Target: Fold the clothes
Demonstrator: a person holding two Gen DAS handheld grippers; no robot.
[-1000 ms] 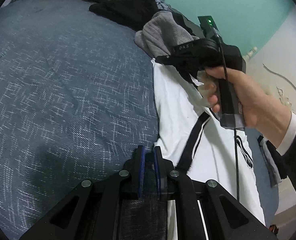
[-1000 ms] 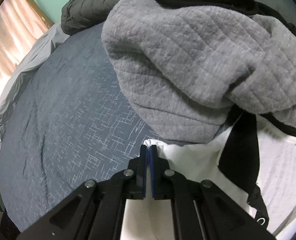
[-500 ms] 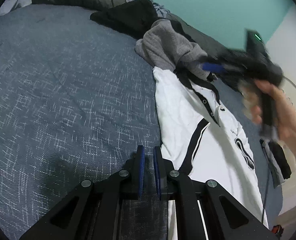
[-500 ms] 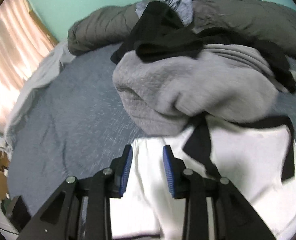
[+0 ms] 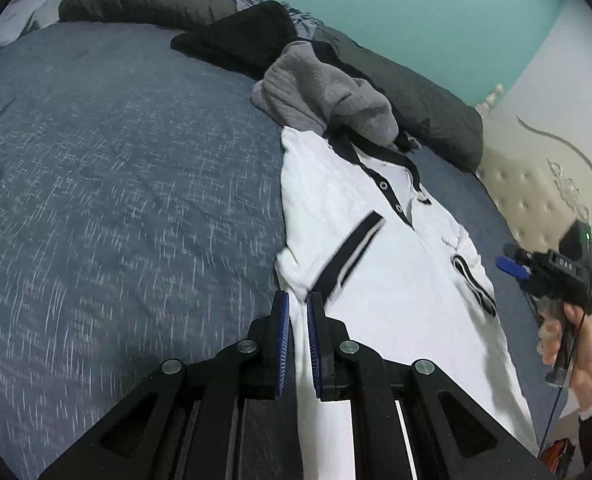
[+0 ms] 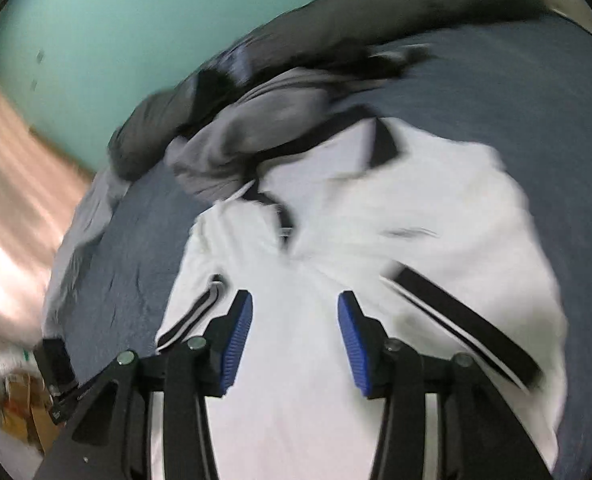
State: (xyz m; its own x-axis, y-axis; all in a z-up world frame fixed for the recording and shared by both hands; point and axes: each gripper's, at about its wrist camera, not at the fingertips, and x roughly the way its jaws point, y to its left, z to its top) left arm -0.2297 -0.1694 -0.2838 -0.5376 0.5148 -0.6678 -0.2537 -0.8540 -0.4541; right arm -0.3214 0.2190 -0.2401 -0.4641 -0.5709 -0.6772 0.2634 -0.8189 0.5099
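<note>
A white polo shirt (image 5: 396, 280) with black collar and sleeve bands lies face up on the blue bedspread (image 5: 115, 200), its left sleeve folded inward. My left gripper (image 5: 299, 304) is at the shirt's left edge, jaws nearly together with white cloth pinched between them. In the left wrist view a hand (image 5: 576, 344) holds my right gripper (image 5: 512, 260) beyond the shirt's right side. The right wrist view is blurred: the right gripper (image 6: 291, 300) hangs over the shirt (image 6: 416, 220), its jaws opening, nothing pressed between them.
A grey fleece garment (image 5: 320, 92) lies on the shirt's collar, with a black garment (image 5: 239, 40) and a dark duvet (image 5: 436, 108) behind it. A padded headboard (image 5: 536, 184) stands at the right. A curtain (image 6: 7, 200) and boxes on the floor (image 6: 19, 408) lie beyond the bed's left.
My right gripper let go of the shirt's shoulder corner, opened and swept across to the shirt's right side. The left gripper rose slightly, still at the shirt's edge.
</note>
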